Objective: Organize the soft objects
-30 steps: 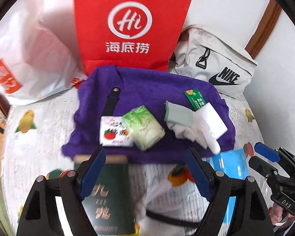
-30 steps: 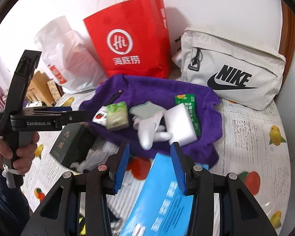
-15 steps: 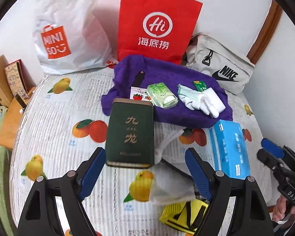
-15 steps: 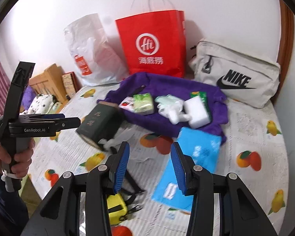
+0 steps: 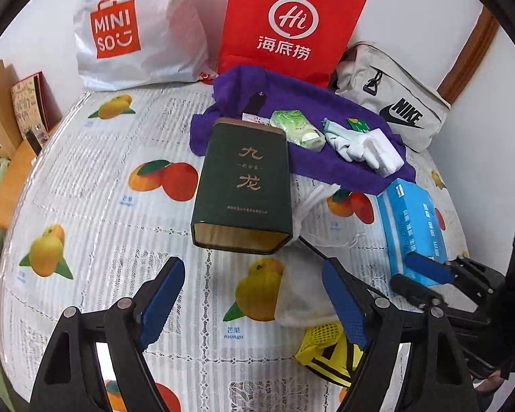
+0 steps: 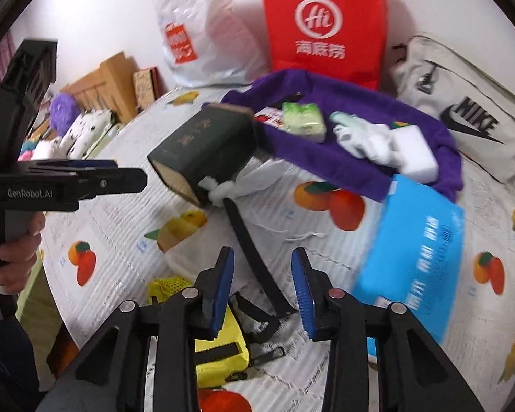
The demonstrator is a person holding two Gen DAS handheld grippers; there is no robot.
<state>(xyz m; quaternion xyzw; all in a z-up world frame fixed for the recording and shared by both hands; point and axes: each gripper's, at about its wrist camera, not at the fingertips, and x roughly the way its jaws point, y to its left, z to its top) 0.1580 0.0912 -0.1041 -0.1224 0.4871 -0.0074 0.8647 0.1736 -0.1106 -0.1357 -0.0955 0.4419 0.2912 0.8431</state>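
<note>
The left claw (image 5: 249, 304) is held released over the fruit-print bench (image 5: 96, 213). The right claw (image 6: 262, 290) is closing on nothing. Soft packs (image 5: 297, 127) and white cloth (image 5: 355, 146) are laid on the purple towel (image 5: 326, 168).

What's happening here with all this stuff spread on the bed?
A person is holding a two-finger claw tool in each hand above a fruit-print bedspread, sorting soft things. Neither tool holds anything. The left claw stands open over the cover; the right claw is closing, with nothing pinched between its pads. A purple towel carries tissue packs and white socks. A dark green box, a blue tissue pack and a yellow mesh pouch lie nearby.
</note>
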